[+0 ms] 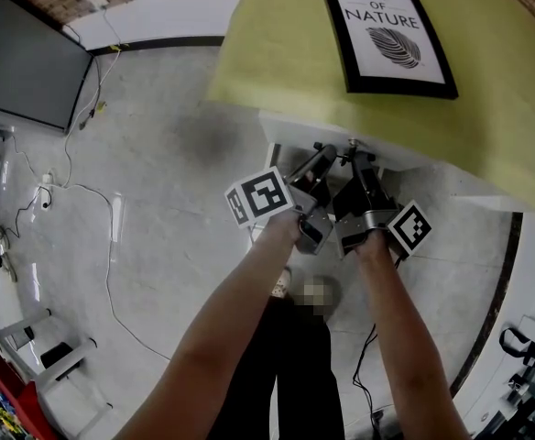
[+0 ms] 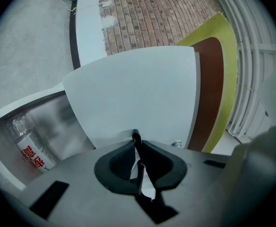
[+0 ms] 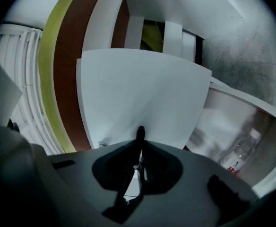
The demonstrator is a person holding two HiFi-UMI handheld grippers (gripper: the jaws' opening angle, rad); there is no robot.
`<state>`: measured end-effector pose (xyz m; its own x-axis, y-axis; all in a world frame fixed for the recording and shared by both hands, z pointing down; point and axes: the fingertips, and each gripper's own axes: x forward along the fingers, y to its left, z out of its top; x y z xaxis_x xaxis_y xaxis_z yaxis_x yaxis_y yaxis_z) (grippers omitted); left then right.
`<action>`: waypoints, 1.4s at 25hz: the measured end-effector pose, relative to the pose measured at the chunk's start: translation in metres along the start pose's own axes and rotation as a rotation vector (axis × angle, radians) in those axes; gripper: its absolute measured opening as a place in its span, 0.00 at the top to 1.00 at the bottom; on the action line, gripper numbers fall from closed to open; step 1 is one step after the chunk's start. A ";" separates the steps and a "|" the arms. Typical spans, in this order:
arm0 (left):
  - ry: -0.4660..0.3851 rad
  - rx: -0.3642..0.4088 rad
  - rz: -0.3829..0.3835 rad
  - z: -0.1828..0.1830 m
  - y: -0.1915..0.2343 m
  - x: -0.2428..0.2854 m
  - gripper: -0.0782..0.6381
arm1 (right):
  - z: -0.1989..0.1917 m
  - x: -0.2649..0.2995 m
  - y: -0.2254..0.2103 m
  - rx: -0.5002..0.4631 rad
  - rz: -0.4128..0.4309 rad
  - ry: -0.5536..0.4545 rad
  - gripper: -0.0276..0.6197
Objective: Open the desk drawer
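Observation:
The white drawer front (image 2: 138, 89) (image 3: 142, 93) stands pulled out from under the yellow-green desk top (image 1: 277, 53). My left gripper (image 2: 136, 138) pinches its top edge, and a sliver of the white panel shows between the black pads. My right gripper (image 3: 140, 131) is clamped on the same edge right beside it. In the head view both grippers, left (image 1: 322, 151) and right (image 1: 353, 147), reach side by side to the drawer (image 1: 290, 128). A clear plastic bottle with a red label (image 2: 31, 148) (image 3: 239, 152) lies inside the drawer.
A framed print (image 1: 387, 35) lies on the desk top. A dark screen (image 1: 25, 53) stands at the far left, with cables (image 1: 75, 181) trailing over the grey floor. A brick wall (image 2: 147, 13) and a white radiator (image 2: 251, 79) lie beyond the desk.

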<state>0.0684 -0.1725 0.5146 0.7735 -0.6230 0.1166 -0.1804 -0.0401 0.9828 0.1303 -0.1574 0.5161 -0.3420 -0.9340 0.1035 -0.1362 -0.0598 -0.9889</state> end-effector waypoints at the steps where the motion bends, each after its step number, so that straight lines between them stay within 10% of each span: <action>1: -0.001 -0.006 0.000 -0.001 0.000 -0.001 0.82 | -0.001 -0.001 0.001 0.002 0.000 0.002 0.90; 35: 0.076 -0.075 0.141 -0.074 0.036 -0.082 0.82 | -0.066 -0.087 -0.037 0.066 -0.061 0.011 0.90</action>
<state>0.0435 -0.0644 0.5508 0.7881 -0.5572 0.2615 -0.2465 0.1036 0.9636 0.1034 -0.0505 0.5506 -0.3450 -0.9240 0.1647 -0.0958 -0.1399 -0.9855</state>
